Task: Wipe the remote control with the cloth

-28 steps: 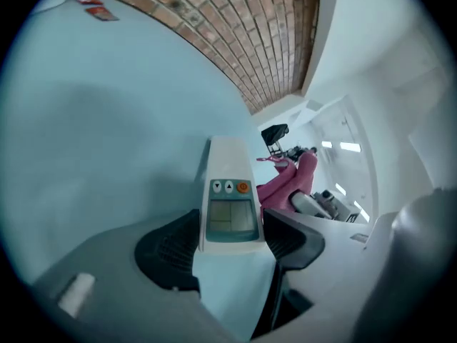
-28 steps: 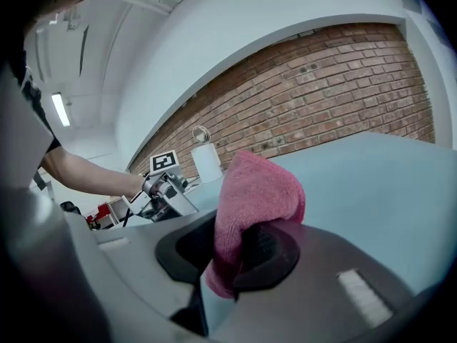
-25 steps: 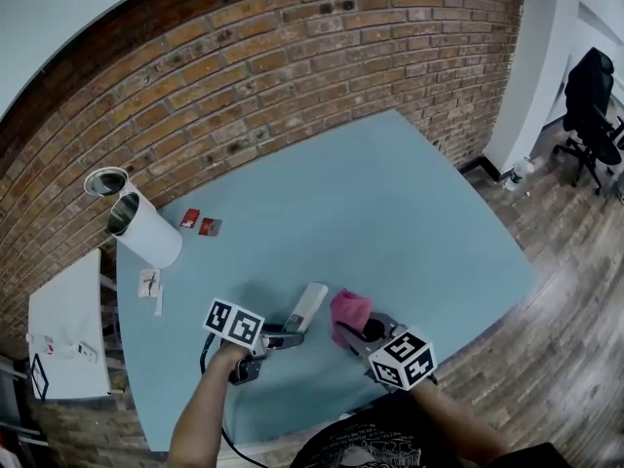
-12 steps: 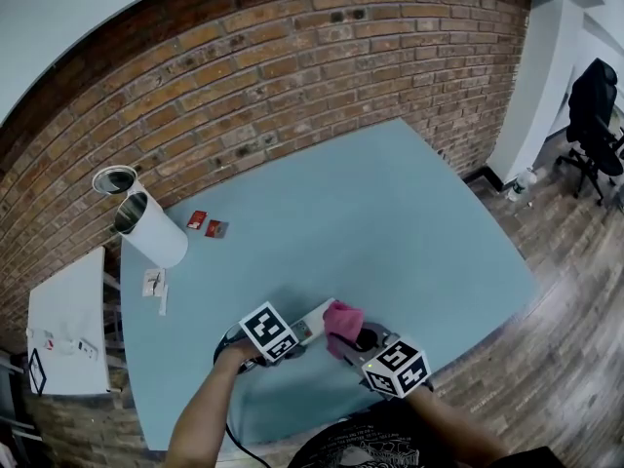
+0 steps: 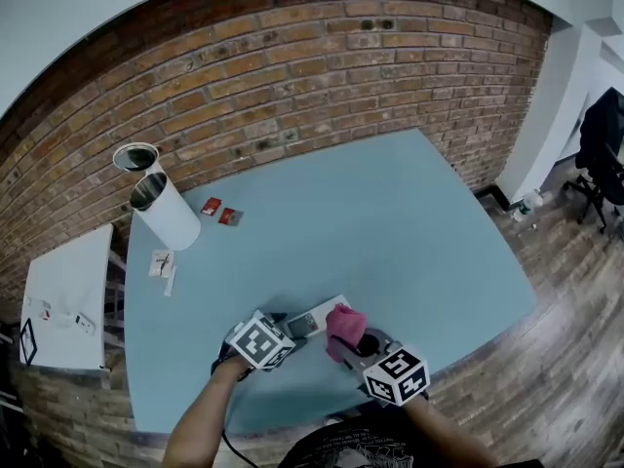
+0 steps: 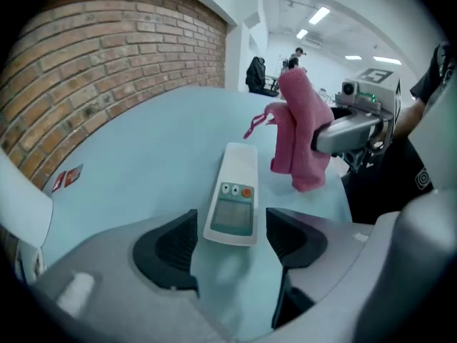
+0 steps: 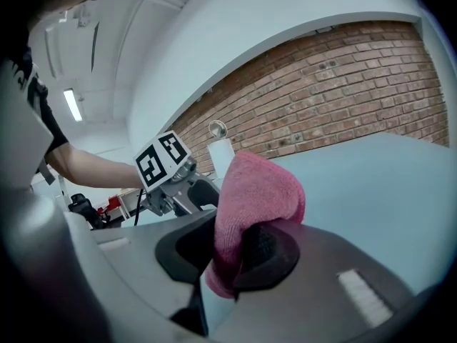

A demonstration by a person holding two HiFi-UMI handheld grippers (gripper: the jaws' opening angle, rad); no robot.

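Note:
A white remote control [image 5: 314,322] lies face up on the blue table [image 5: 390,232], screen and buttons showing [image 6: 234,199]. My left gripper [image 5: 291,330] points steeply down over its near end. The jaws stand on either side of the remote [image 6: 230,238] with thin gaps and are opening. The pink cloth [image 5: 344,324] hangs bunched from my right gripper [image 5: 355,345], which is shut on it [image 7: 228,252]. In the left gripper view the cloth [image 6: 298,131] hangs just right of the remote's far half, close to it.
A white cylinder [image 5: 166,213] stands at the table's far left, with two small red cards [image 5: 220,211] and a white tag [image 5: 162,264] nearby. A white side table [image 5: 63,300] stands to the left. A brick wall runs behind, and an office chair [image 5: 604,135] is far right.
My left gripper has rolled and shifted right, so its jaws now straddle the remote's near end. The right gripper has brought the pink cloth left, closer to the remote.

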